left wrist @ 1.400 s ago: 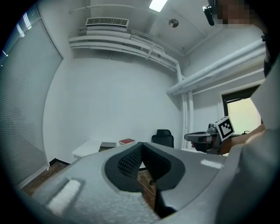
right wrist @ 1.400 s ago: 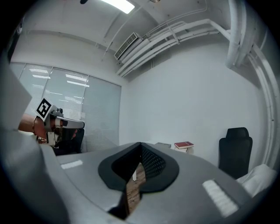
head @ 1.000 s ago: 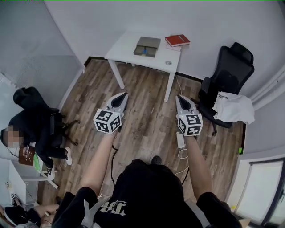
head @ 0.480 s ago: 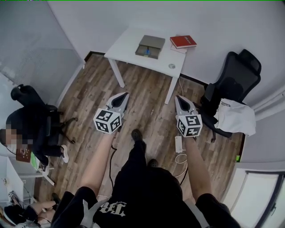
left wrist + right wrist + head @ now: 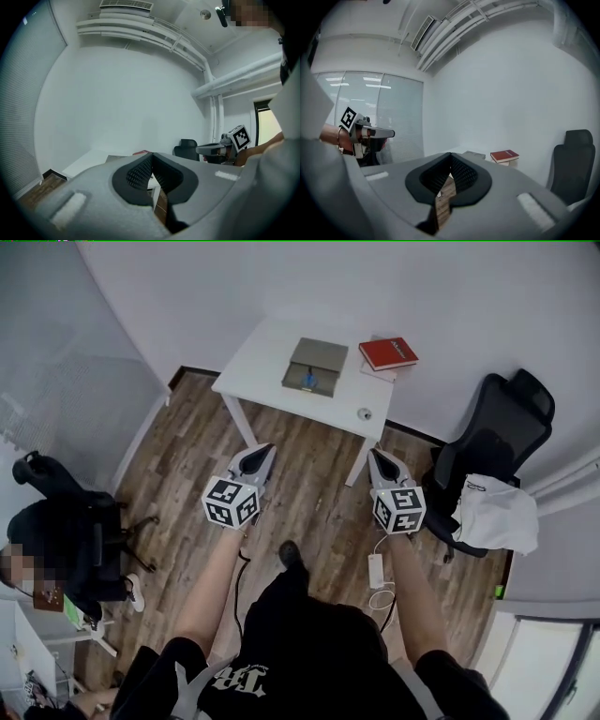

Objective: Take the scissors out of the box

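A flat grey box [image 5: 314, 365] lies on the white table [image 5: 258, 352] far ahead in the head view, with something blue, perhaps the scissors [image 5: 308, 381], at its near edge. My left gripper [image 5: 265, 452] and right gripper [image 5: 377, 455] are held side by side over the wooden floor, well short of the table, both pointing at it. Each is shut with nothing between its jaws. The box [image 5: 117, 158] shows low beyond my left gripper [image 5: 151, 157]. In the right gripper view the box [image 5: 474, 154] lies just past my right gripper [image 5: 450, 156].
A red book [image 5: 388, 352] lies on the table's right end, a small round object [image 5: 365, 413] near its front corner. A black office chair [image 5: 497, 437] with a white cloth [image 5: 497, 512] stands at the right. A person sits at the left [image 5: 66, 540]. A power strip [image 5: 374, 568] lies on the floor.
Both grippers have travelled forward toward the table as the person walks; the table and box sit lower and nearer in the head view. The jaws stay shut.
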